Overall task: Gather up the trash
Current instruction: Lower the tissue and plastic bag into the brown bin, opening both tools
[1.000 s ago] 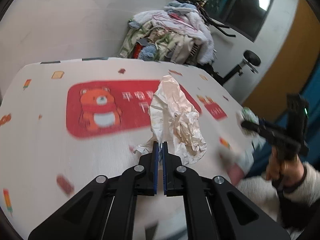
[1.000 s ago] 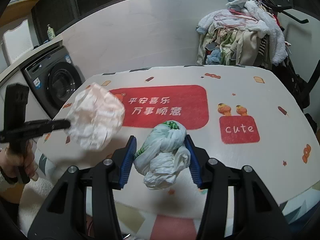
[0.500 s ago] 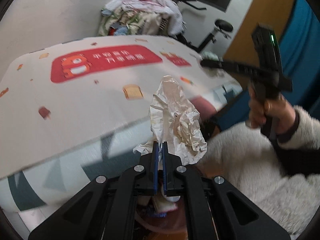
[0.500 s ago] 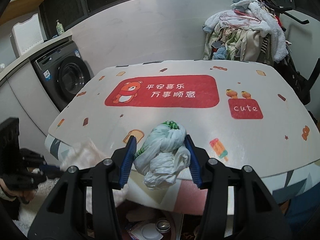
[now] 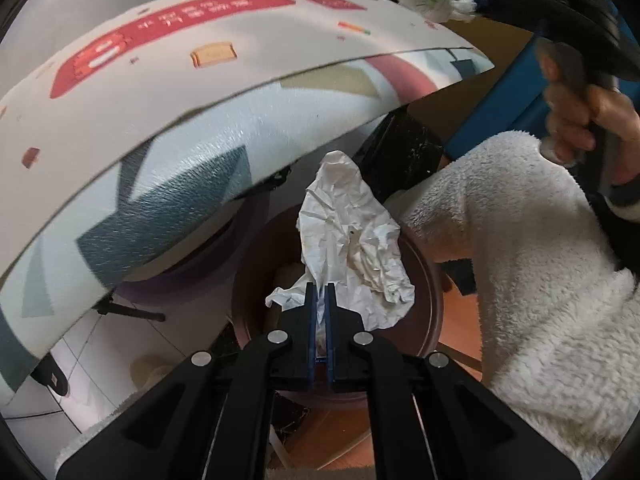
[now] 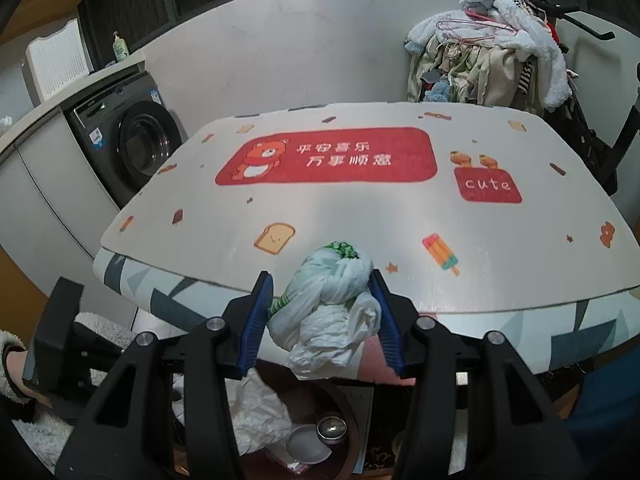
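The left gripper's (image 5: 319, 300) fingers are pinched shut on a crumpled paper wad (image 5: 352, 248), held just above a dark red bin (image 5: 434, 304) under the desk's (image 6: 360, 216) edge. The right gripper's (image 6: 324, 312) fingers clamp a knotted white plastic bag (image 6: 332, 304) higher above the bin. The desk looks cleared; both pieces have yet to be dropped in.
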The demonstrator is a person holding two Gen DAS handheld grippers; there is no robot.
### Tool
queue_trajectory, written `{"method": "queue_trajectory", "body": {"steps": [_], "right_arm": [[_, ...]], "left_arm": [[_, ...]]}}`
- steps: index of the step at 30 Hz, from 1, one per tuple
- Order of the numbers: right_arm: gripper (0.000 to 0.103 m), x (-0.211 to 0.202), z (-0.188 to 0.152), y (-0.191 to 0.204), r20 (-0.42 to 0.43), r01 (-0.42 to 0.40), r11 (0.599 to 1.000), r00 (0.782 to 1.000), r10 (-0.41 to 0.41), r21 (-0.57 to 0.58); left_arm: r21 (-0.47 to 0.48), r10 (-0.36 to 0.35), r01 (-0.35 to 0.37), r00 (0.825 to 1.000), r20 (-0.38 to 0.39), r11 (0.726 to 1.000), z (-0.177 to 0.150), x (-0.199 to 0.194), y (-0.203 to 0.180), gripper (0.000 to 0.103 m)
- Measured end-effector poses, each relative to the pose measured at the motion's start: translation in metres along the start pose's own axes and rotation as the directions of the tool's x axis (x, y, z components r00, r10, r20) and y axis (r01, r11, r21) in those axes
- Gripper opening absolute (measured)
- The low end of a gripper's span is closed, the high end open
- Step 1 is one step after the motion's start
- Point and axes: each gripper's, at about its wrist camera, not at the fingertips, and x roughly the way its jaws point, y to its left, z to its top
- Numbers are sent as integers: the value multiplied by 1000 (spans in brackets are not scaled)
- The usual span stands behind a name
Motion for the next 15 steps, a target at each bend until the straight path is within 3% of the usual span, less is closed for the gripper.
{"method": "queue_trajectory", "body": {"steps": [1, 4, 8, 10, 15], "right_arm": [[50, 1, -2, 0, -4, -1, 1000, 1000, 1, 0], [50, 5, -11, 2, -24, -6, 1000, 1000, 6, 3], [50, 13, -23, 8, -60, -7, 1000, 998, 7, -14], [50, 17, -30, 12, -81, -12, 1000, 997, 9, -27], [50, 30, -46, 28, -133, -37, 998, 991, 29, -58]], "left_arm": [[-6, -3, 3, 1000, 13, 1000, 1, 1, 2, 9], [-40, 5, -1, 995, 101, 999, 2, -15, 9, 36], [-110, 42, -14, 965, 261, 994, -1, -48, 18, 70], [-160, 76, -24, 942, 327, 987, -5, -65, 23, 78], [-265, 170, -61, 896, 411, 962, -23, -86, 30, 86]]}}
